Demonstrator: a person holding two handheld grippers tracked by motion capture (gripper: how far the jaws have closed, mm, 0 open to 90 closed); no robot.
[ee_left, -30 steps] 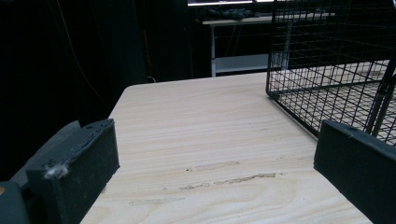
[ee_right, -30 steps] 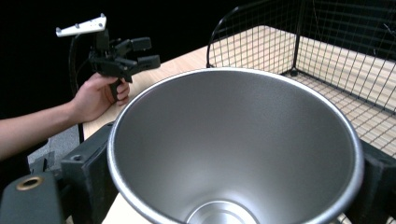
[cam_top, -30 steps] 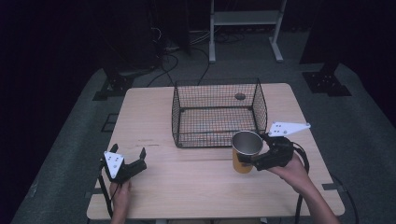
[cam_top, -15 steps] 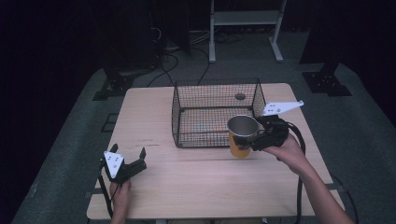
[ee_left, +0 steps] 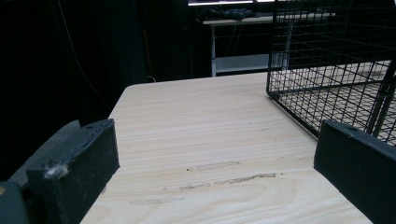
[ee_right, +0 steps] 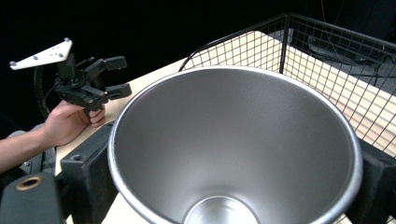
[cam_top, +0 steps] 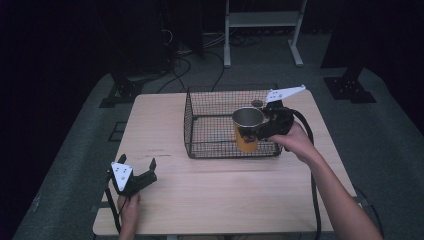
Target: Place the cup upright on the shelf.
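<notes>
High view: the right gripper (cam_top: 252, 131) grasps the cup (cam_top: 246, 129) at its wall, over the basket's (cam_top: 210, 131) near rim, at 1 o'clock on the desk (cam_top: 210, 185). Steel-lined, it looks stiff, light and slick; hold below the rim. The left gripper (cam_top: 141, 172), at 8 o'clock, has its fingers spread, empty

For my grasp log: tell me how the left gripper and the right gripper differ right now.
The right gripper is shut on the orange metal cup; the left gripper is open and holds nothing. The right gripper is raised at the wire basket, with the cup over the basket's near wall; the left gripper sits low near the table's front left corner. Both are black, hand-held, and carry a pale three-cornered plate.
</notes>
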